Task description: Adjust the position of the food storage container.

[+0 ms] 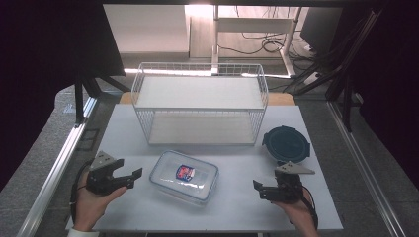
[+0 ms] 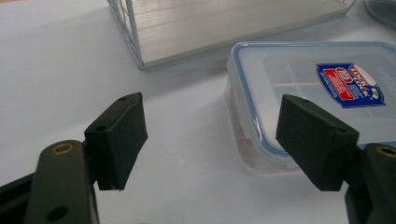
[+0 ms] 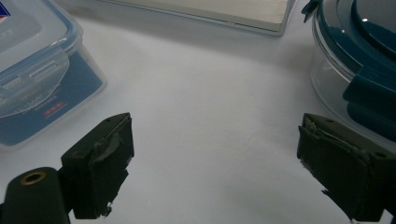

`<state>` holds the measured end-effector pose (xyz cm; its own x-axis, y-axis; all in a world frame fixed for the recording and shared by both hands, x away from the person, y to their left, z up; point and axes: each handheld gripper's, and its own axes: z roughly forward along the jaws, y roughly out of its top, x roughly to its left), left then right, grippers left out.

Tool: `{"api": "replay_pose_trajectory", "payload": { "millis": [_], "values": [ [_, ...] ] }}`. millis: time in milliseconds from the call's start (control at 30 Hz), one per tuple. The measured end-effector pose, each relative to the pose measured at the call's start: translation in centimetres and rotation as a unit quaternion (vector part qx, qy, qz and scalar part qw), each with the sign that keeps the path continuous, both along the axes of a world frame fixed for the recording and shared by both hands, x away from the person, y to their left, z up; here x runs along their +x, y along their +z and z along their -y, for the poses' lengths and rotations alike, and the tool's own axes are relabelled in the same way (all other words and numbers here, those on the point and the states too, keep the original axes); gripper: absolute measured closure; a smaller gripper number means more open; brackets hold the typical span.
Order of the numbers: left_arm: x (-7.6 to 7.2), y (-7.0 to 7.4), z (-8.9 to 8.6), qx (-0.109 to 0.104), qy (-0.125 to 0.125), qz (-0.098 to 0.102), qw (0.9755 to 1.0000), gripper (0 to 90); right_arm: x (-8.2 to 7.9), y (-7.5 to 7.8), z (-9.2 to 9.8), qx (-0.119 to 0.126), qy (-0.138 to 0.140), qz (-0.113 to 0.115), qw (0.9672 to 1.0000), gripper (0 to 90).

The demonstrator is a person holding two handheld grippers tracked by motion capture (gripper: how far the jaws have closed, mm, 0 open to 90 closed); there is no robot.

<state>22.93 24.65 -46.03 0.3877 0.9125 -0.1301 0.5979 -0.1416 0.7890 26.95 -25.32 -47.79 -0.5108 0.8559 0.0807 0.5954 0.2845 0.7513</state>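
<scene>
Clear plastic, blue-sealed and labelled, the rectangular box (image 1: pixel 184 177) sits on the white table (image 1: pixel 237 207) between two spread, empty grippers, in front of a white wire basket (image 1: pixel 200 101). The left gripper (image 1: pixel 133 175) hovers just beside the box; the right gripper (image 1: pixel 258 186) waits near a round, teal-lidded glass container (image 1: pixel 285 143). Smooth walls could slip from the rubbery pads, and a one-sided push would likely skid it.

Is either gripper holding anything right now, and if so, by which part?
Nothing is held. The left gripper is open beside the clear box, not touching it. The right gripper is open over bare table, apart from the round container.
</scene>
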Motion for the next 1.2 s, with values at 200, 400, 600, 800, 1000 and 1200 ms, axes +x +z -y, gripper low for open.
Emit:
{"api": "replay_pose_trajectory", "payload": {
  "millis": [200,400,600,800,1000,1200],
  "values": [
    [-0.1,0.2,-0.3,-0.005,-0.001,0.003,1.0,24.2,0.0,0.0,0.1,0.0,-0.001,0.0,1.0,12.2],
    [-0.1,0.4,-0.2,-0.018,-0.018,0.004,0.9997,23.7,0.0,0.1,0.1,-0.001,0.0,0.0,1.0,12.8],
    [-0.3,0.6,0.0,-0.019,-0.021,0.004,0.9996,23.5,0.0,0.1,0.0,-0.003,0.004,-0.001,1.0,13.1],
    [-0.4,0.4,0.0,-0.019,-0.027,-0.005,0.9994,23.8,0.1,0.3,0.1,-0.003,0.0,0.001,1.0,13.5],
    [-0.7,0.8,0.1,-0.027,-0.032,-0.002,0.9991,24.3,0.1,0.2,-0.1,-0.006,0.0,0.0,1.0,13.5],
    [-0.7,0.7,1.0,-0.022,-0.047,-0.006,0.9986,24.9,0.3,0.1,0.0,-0.008,-0.001,-0.003,1.0,13.8]
  ]
}}
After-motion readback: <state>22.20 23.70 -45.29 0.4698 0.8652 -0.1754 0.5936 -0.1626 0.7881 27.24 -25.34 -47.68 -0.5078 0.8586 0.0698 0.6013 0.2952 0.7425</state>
